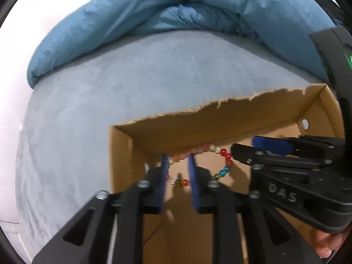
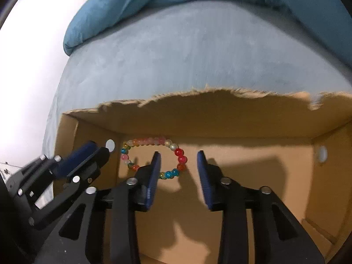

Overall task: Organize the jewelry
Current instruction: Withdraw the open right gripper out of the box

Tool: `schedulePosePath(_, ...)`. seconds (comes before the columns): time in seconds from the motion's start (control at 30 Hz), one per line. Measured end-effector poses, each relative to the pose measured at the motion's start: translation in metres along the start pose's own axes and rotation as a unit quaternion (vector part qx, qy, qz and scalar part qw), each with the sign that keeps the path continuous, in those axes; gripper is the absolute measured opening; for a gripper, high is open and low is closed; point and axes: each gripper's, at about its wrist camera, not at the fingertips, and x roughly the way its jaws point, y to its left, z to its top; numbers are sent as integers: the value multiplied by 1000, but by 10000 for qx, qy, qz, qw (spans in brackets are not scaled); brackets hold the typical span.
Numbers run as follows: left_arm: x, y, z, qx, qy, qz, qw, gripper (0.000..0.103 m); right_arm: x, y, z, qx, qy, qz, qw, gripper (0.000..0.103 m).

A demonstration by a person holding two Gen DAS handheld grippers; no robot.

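Bracelet point(image 2: 154, 157) in box point(image 2: 220, 118): light, floppy, beads slick; I'd pinch one strand. L gripper point(image 1: 178, 165) part-open astride it, R gripper point(image 2: 178, 160) wide, empty.

- bracelet point(image 2: 154, 157): glossy, translucent glass-like beads
- box point(image 2: 220, 118): matt brown cardboard, rough torn rim
- bed point(image 2: 176, 55) behind box: soft matt velvety cloth
- duvet point(image 1: 154, 6): smooth blue fabric
- left tongs point(image 1: 178, 169), right tongs point(image 2: 178, 165): matt black plastic, metal screws
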Motion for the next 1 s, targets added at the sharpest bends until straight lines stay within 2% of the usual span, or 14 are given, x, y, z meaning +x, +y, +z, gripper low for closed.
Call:
schedulePosePath(0.17,-41,12,-13,-88,-488,-3,9988,34,-48,5,-16,-185,-635,-129,9977,41)
schedulePosePath(0.27,-80,18,-34,-116,-930,-96,9956,38,-91,12,-37,-396,-1162,-156,9923,43)
schedulePosePath(0.4,-133,24,-78,-81,-1488,-348,9882,42,-152,12,-91,-945,-1813,-133,9788,48)
schedulePosePath(0.47,-156,26,-108,-91,-1682,-518,9844,43,-170,11,-115,-1167,-1966,-115,9734,49)
schedulePosePath(0.5,-160,27,-115,-111,-1705,-604,9834,43,-182,5,-135,-1247,-2030,-95,9712,49)
schedulePosePath(0.53,-166,26,-128,-127,-1725,-714,9823,43,-183,8,-139,-1284,-2037,-64,9706,49)
schedulePosePath(0.7,-173,19,-192,-164,-1707,-1112,9789,43,-194,-8,-202,-1440,-1989,-138,9693,49)
schedulePosePath(0.87,-148,-1,-237,-140,-1362,-1537,9786,43,-179,-31,-250,-1261,-1787,-333,9752,48)
schedulePosePath(1.0,-120,-20,-252,-120,-1041,-1814,9778,43,-149,-49,-273,-943,-1619,-621,9803,49)
